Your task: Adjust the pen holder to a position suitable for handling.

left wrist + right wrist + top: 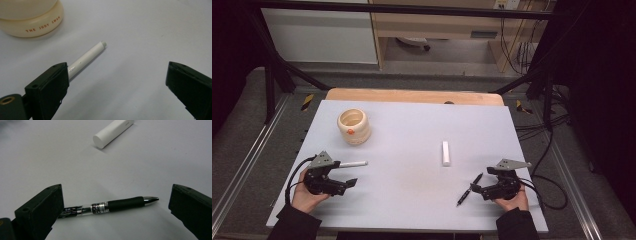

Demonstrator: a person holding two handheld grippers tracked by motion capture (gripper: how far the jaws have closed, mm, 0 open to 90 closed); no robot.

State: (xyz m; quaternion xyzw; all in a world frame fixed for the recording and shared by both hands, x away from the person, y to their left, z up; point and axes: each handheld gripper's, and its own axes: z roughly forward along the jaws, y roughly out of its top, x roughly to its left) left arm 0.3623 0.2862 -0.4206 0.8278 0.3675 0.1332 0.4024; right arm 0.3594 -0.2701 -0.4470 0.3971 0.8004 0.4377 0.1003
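Observation:
A white pen [352,164] [86,58] lies on the pale grey table mat [412,130], its near end beside the left jaw of my left gripper [345,174] [117,75]. That gripper is open and holds nothing. A black pen [469,189] [112,206] with a silver tip lies flat between the wide jaws of my right gripper [482,180] [116,193], which is open too. Neither jaw touches it.
A cream round pot [353,126] [31,17] with orange lettering stands at the back left of the mat. A short white cylinder [445,152] [112,132] lies right of the middle. Cables trail from both grippers; a black frame surrounds the table.

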